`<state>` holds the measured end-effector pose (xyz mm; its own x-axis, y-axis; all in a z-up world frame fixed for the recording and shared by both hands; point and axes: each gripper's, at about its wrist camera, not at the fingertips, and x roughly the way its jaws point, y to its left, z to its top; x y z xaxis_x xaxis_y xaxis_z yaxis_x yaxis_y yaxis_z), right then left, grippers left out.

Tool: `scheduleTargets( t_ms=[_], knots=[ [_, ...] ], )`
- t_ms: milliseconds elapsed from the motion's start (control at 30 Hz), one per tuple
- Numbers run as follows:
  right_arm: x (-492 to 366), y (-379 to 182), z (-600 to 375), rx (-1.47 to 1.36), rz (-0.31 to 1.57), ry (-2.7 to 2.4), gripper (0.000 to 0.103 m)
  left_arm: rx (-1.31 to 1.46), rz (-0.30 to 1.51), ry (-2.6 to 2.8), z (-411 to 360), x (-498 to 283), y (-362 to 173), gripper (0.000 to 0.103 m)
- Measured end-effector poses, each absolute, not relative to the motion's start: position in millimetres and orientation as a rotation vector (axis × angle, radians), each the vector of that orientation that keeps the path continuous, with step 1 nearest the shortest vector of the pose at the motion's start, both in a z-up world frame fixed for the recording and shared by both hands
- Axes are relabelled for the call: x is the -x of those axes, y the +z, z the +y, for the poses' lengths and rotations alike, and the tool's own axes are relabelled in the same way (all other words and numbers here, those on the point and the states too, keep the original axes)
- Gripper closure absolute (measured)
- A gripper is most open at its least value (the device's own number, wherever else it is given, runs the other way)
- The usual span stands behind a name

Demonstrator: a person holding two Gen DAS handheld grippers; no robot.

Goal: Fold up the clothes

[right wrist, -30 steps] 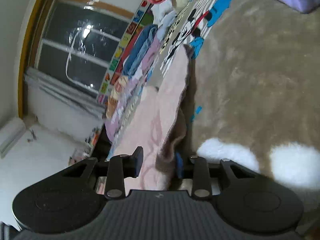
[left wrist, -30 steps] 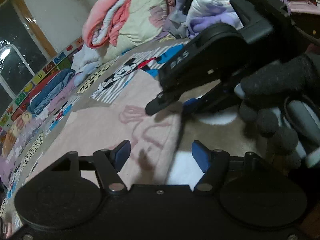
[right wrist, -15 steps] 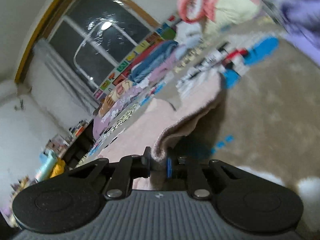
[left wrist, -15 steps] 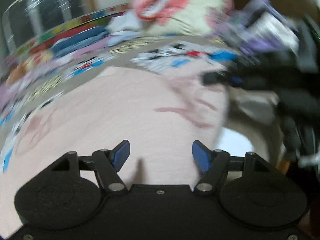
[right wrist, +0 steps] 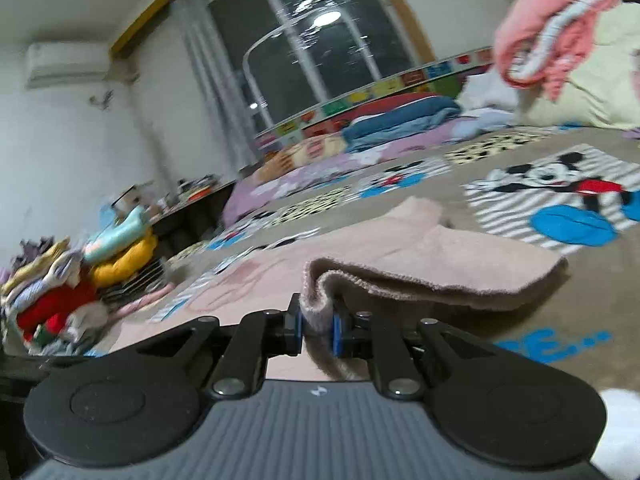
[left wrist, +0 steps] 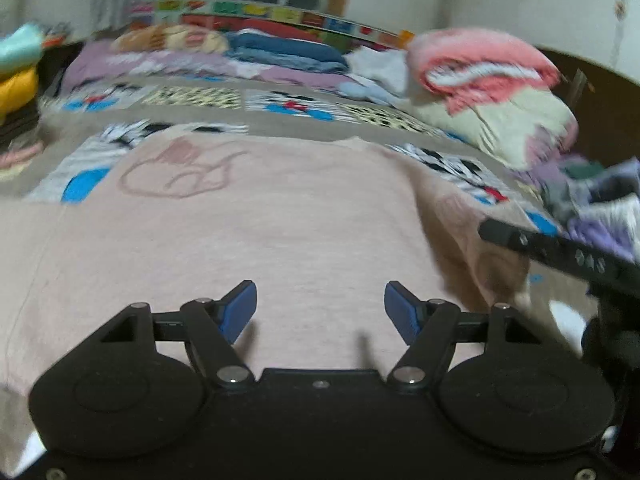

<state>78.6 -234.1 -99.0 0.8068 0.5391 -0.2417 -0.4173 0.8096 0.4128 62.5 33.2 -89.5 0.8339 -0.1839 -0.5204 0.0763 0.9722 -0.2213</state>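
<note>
A pale pink garment [left wrist: 248, 232] with a darker pink line drawing lies spread on the cartoon-print bed cover [left wrist: 288, 108]. My left gripper [left wrist: 320, 312] hovers just above the garment's near part, open, with nothing between its blue pads. My right gripper [right wrist: 316, 328] is shut on a bunched edge of the same pink garment [right wrist: 424, 264], which is lifted and draped back toward the bed. In the left wrist view the right gripper's black finger [left wrist: 552, 246] reaches in from the right, over the garment's raised side.
A rolled pink and cream quilt [left wrist: 492, 92] lies at the far right of the bed, with blue folded bedding [left wrist: 280, 50] along the window side. Stacked folded clothes [right wrist: 72, 276] stand at the left. Purple clothes [left wrist: 600, 216] are heaped at the right.
The right gripper closed on the garment's edge and lifted it. Both views rolled toward level. The left gripper swung over the spread garment, away from the right gripper, and stayed open.
</note>
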Motion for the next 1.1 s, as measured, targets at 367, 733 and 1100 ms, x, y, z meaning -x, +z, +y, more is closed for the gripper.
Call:
scheduleTargets(
  t_ms=[367, 733, 1100],
  knots=[
    [-73, -90, -164, -0.225, 0.371, 0.651, 0.088, 0.474, 0.561, -0.05, 94, -64, -96, 0.033],
    [-67, -109, -92, -0.034, 0.472, 0.749, 0.087, 0.504, 0.568, -0.022, 105, -64, -100, 0.033],
    [-39, -107, -71, 0.167, 0.434, 0.778, 0.071, 0.462, 0.572, -0.034, 98, -70, -100, 0.033]
  ],
)
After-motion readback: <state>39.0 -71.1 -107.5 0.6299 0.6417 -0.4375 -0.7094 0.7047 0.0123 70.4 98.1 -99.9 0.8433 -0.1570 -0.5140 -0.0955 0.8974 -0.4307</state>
